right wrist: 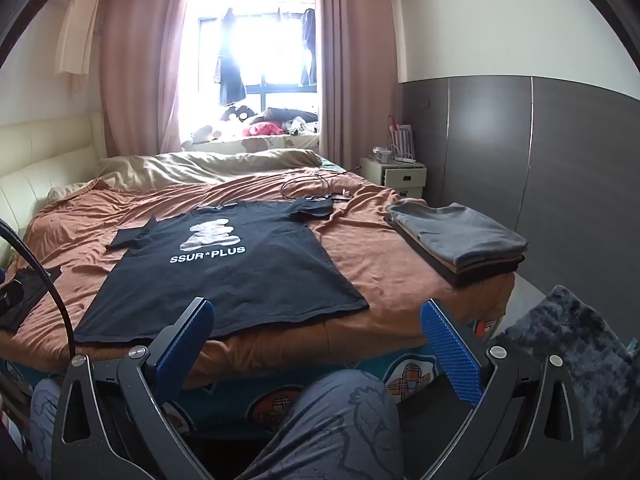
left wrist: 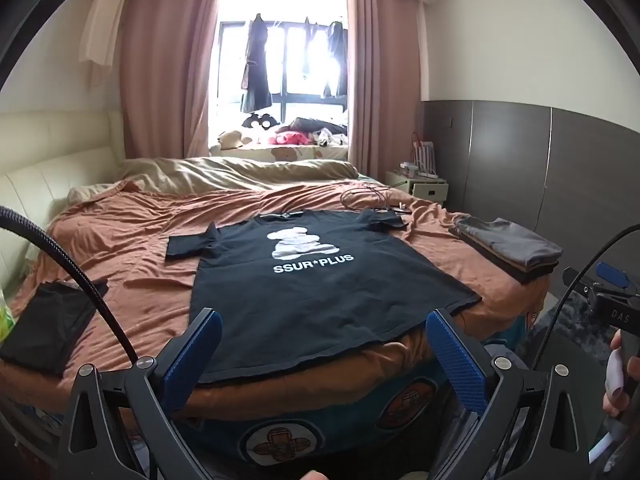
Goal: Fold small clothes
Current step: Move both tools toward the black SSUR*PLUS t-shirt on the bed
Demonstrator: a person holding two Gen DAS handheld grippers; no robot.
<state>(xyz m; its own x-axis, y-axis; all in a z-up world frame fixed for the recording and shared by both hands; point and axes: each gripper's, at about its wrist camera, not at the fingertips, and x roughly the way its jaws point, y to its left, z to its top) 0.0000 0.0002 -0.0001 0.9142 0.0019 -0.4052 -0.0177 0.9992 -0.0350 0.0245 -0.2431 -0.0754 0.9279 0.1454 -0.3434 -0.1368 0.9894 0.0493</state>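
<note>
The black shirt lies flat on the bed, and the left tongs and right tongs are both wide open, holding nothing.

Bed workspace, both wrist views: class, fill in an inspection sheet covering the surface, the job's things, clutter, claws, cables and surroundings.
Surface: bed with a wrinkled orange sheet.
Job's things: black T-shirt spread flat, print up, hem at the near edge; folded stack, grey on top, at the right edge; dark garment at the left edge, not neatly folded.
Clutter: beige duvet bunched at the far end.
Claws: left claw open, empty, short of the hem; right claw open, empty, off the bed.
Cables: looped cable beyond the shirt; sheathed black cable crossing the left wrist view.
Surroundings: window with pink curtains, nightstand, grey wall panels.
</note>
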